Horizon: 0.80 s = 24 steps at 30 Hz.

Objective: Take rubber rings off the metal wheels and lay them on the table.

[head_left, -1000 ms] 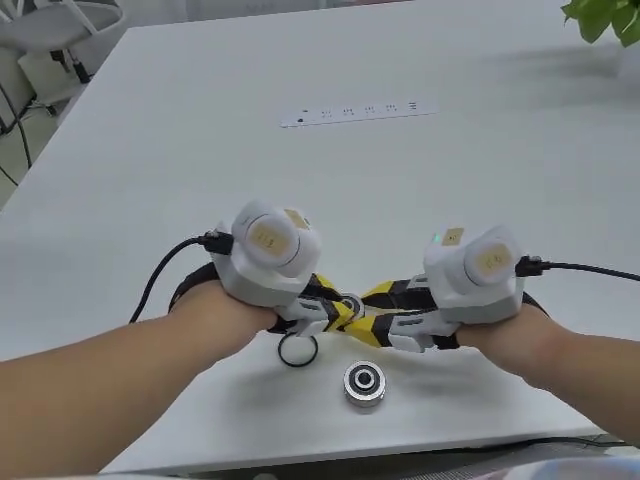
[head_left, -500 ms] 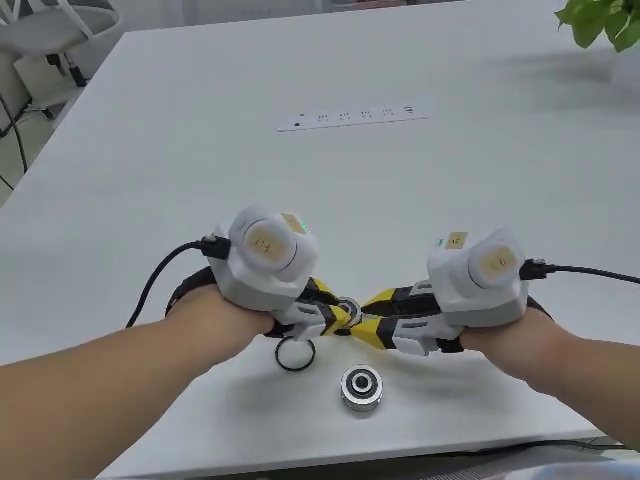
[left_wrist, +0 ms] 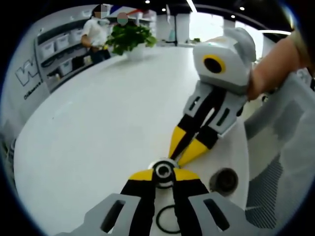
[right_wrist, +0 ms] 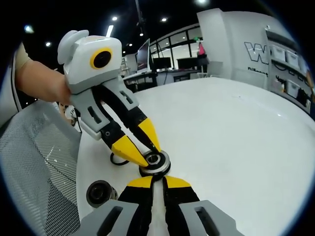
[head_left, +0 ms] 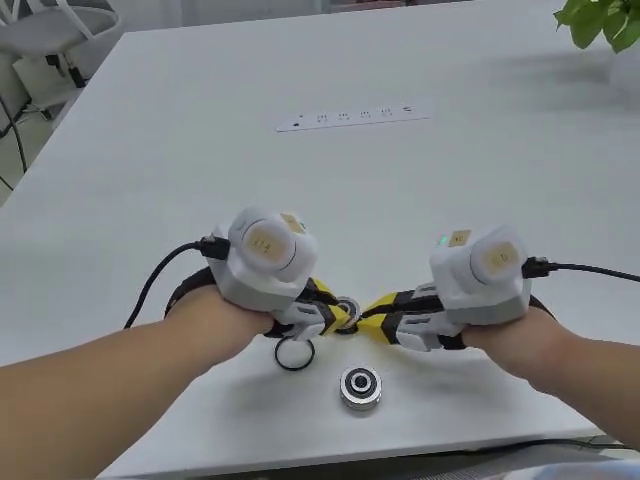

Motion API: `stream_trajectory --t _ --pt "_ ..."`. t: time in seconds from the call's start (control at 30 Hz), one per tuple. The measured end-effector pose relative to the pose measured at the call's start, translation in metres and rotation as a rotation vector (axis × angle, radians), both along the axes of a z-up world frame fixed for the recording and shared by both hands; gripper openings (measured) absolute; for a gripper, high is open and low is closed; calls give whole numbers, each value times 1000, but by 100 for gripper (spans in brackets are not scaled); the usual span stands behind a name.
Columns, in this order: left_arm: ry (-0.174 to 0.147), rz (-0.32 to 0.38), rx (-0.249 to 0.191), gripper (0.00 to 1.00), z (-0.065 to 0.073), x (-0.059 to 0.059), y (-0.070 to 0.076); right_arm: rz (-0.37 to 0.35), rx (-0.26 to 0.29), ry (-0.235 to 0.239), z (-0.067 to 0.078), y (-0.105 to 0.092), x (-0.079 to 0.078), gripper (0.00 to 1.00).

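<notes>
A small metal wheel [head_left: 347,307] hangs just above the white table [head_left: 420,200], held between both grippers. My left gripper [head_left: 338,316] is shut on the wheel [left_wrist: 163,171], one yellow tip on each side. From the opposite side, my right gripper [head_left: 368,308] pinches the wheel's [right_wrist: 155,161] dark rubber rim, jaws nearly together [right_wrist: 158,182]. A loose black rubber ring [head_left: 295,353] lies flat on the table under the left gripper. A second metal wheel [head_left: 360,387] lies near the table's front edge, bare metal showing around its rim.
A white power strip [head_left: 352,117] lies mid-table, far beyond the grippers. A potted plant [head_left: 600,20] stands at the far right corner. Black cables [head_left: 160,275] trail from both grippers. The table's front edge [head_left: 400,450] is close behind the second wheel.
</notes>
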<state>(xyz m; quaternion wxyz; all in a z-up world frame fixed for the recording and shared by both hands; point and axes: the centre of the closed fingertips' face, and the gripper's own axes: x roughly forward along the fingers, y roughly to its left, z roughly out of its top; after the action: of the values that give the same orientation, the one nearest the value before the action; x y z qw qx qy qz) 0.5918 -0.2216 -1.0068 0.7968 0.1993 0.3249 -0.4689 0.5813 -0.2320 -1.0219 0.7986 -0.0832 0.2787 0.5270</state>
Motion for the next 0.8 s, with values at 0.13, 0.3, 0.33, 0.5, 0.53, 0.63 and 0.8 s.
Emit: stream_trajectory --t 0.13,0.3,0.33,0.5,0.53,0.63,0.8 --pt "0 2 0 13 0 0 0 -3 -3 6 0 0 0 4" --pt "1 3 0 13 0 0 0 -21 2 42 -2 0 0 2" --pt "1 4 0 13 0 0 0 -22 2 45 -2 0 0 2" --pt "0 4 0 13 0 0 0 -50 19 86 -2 -1 1 0" --pt "-1 4 0 13 0 0 0 -57 24 95 -2 -1 2 0" --pt "-2 3 1 13 0 0 0 -86 44 130 -2 -3 3 0" --pt "-6 2 4 13 0 0 0 -134 93 193 1 -6 5 0"
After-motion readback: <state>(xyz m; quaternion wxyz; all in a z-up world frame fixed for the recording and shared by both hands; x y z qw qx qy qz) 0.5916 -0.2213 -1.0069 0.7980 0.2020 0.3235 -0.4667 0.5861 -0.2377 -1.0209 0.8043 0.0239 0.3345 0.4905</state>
